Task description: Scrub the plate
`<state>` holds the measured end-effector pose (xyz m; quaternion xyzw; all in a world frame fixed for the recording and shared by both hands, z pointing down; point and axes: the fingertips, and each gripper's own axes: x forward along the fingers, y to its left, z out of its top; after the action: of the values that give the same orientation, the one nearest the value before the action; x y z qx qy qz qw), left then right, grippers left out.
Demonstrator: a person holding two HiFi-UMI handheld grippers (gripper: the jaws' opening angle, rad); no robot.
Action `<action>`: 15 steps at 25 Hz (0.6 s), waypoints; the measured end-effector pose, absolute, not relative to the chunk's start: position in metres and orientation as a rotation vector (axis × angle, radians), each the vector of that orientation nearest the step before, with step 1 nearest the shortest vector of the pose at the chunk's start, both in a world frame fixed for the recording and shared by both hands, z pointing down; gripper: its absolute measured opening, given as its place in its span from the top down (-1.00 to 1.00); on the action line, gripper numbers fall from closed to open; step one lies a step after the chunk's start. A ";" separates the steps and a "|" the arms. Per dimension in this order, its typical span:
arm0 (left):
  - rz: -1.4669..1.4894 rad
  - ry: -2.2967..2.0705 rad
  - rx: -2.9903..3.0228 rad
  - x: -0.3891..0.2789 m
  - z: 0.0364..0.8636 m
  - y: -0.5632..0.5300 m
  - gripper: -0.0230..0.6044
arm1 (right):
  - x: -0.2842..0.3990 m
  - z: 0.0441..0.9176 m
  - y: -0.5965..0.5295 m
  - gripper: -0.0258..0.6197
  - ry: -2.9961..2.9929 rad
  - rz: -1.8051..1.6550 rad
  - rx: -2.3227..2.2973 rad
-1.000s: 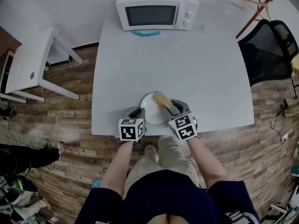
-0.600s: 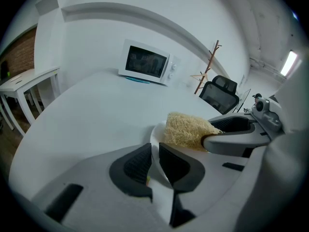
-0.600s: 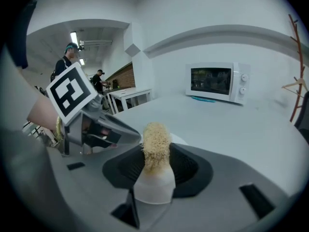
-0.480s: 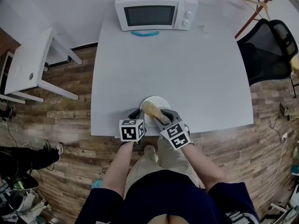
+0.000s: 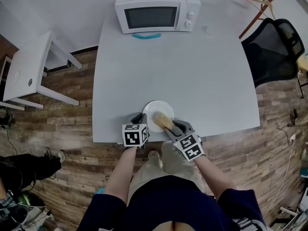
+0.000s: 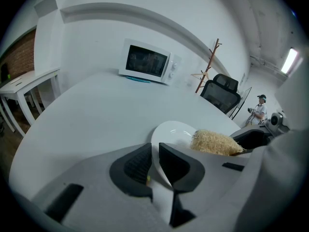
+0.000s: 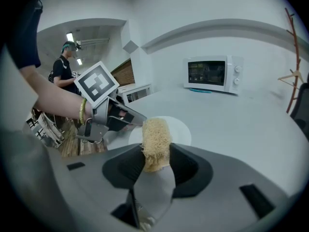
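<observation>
A white plate lies near the front edge of the white table. My left gripper is shut on the plate's near-left rim, its jaws pinching the thin edge. My right gripper is shut on a tan loofah scrubber, whose far end rests on the plate's near right part. In the right gripper view the scrubber sticks out from between the jaws over the plate. In the left gripper view the scrubber lies on the plate's right side.
A white microwave stands at the table's far edge with a teal item in front of it. A black office chair is to the right, a small white side table to the left. A person stands in the background.
The right gripper has dragged the scrubber from the plate's far right to its near right part, after a swing to the left. The left gripper and plate have stayed put.
</observation>
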<state>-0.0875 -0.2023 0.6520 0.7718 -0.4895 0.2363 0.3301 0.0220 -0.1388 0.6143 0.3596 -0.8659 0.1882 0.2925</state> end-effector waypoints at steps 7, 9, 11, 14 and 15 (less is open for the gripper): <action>0.639 -1.274 2.025 -0.088 0.656 -0.203 0.75 | 0.040 0.612 -0.144 0.43 -2.282 0.520 1.040; 0.642 -1.271 2.028 -0.087 0.655 -0.204 0.75 | 0.040 0.610 -0.144 0.43 -2.280 0.527 1.053; 0.643 -1.271 2.029 -0.086 0.656 -0.204 0.75 | 0.041 0.607 -0.144 0.43 -2.283 0.529 1.078; 0.639 -1.283 2.039 -0.088 0.655 -0.203 0.75 | 0.042 0.596 -0.143 0.43 -2.308 0.514 1.135; 0.632 -1.287 2.042 -0.089 0.653 -0.203 0.75 | 0.042 0.592 -0.142 0.43 -2.319 0.516 1.152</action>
<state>-0.0888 -0.2033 0.6534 0.7758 -0.4893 0.2403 0.3177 0.0420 -0.1421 0.5921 0.4227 -0.8508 0.1892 0.2483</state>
